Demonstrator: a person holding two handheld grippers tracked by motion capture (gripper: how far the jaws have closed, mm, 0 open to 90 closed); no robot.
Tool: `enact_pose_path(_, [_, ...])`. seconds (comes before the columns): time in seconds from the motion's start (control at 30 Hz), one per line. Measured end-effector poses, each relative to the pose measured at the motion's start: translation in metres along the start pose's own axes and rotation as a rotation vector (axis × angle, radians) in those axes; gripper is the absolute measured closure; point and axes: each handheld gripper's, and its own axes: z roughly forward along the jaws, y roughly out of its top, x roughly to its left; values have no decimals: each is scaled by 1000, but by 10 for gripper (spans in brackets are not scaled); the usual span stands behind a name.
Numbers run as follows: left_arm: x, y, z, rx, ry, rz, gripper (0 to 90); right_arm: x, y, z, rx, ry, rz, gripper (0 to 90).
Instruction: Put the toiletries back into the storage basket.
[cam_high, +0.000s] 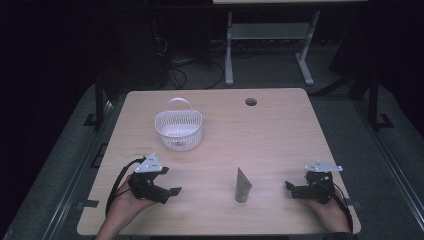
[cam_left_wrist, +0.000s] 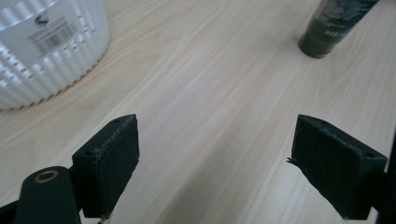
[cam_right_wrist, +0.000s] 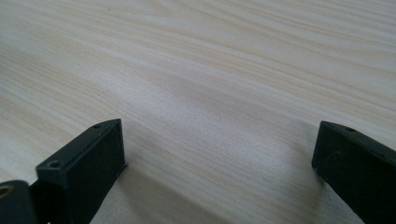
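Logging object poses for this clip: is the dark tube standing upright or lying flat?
Upright. The tube stands on its round cap on the table, flat crimped end up, free of both grippers; the left gripper view shows its cap on the wood.

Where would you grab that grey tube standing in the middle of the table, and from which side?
Probably around the lower, rounder body of the tube, just above its cap. It stands upright on the cap and flattens to a thin edge at the top, so come in level from the side. The right hand-held gripper is open and has bare table between it and the tube.
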Motion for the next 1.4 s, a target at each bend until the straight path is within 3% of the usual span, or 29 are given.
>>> enact_pose_path(0.77, [-39, 58, 14, -22, -112, 110, 144, 0, 0, 0, 1, -1, 3, 20])
enact_pose_path(1.4, [-65, 100, 34, -42, -182, 151, 144, 0, 0, 0, 1, -4, 4, 19])
